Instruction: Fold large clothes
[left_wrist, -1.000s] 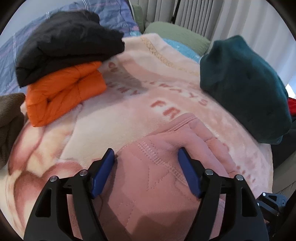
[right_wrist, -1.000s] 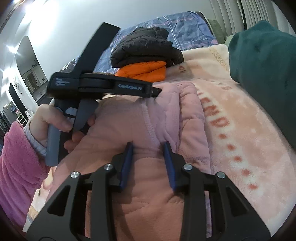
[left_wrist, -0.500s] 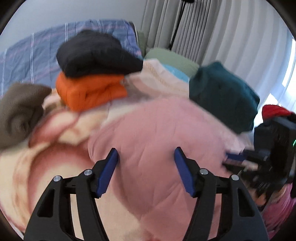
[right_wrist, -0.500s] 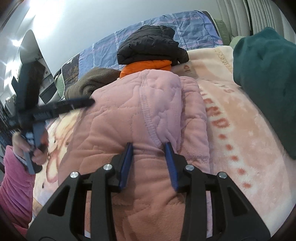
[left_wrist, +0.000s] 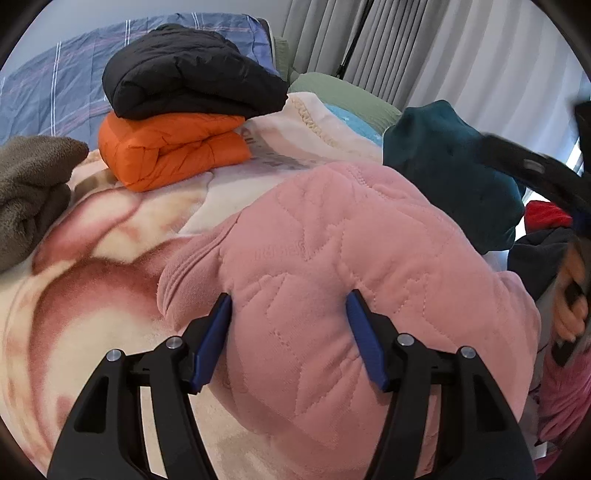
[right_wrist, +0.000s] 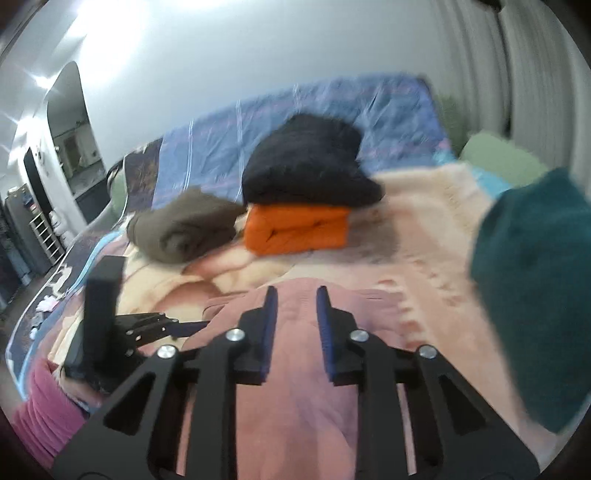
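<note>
Your surface is a bed, covered by a cream-and-pink blanket, with a blue plaid sheet at its far end and pale curtains to the right.

From the left wrist view, going left to right: a brown fleece lies bunched at the left edge. Next to it, a folded orange jacket lies on the blanket with a folded black jacket stacked on it. In the middle, the pink quilted jacket lies folded into a thick bundle on the blanket, close to you. Your left claw has its blue pads spread wide and pressed against either side of a bulge of that bundle, so it grips the jacket with a wide hold. Beyond it to the right is a teal garment, with a green pillow behind and something red further right. At the far right edge your right hand holds its tool, blurred.

The right wrist view is blurred by motion. Your left claw shows at the left, touching the pink jacket's edge. Your right claw sits over the jacket with a narrow gap between the pads; you cannot tell whether cloth is caught in it. The teal garment fills the right side.
</note>
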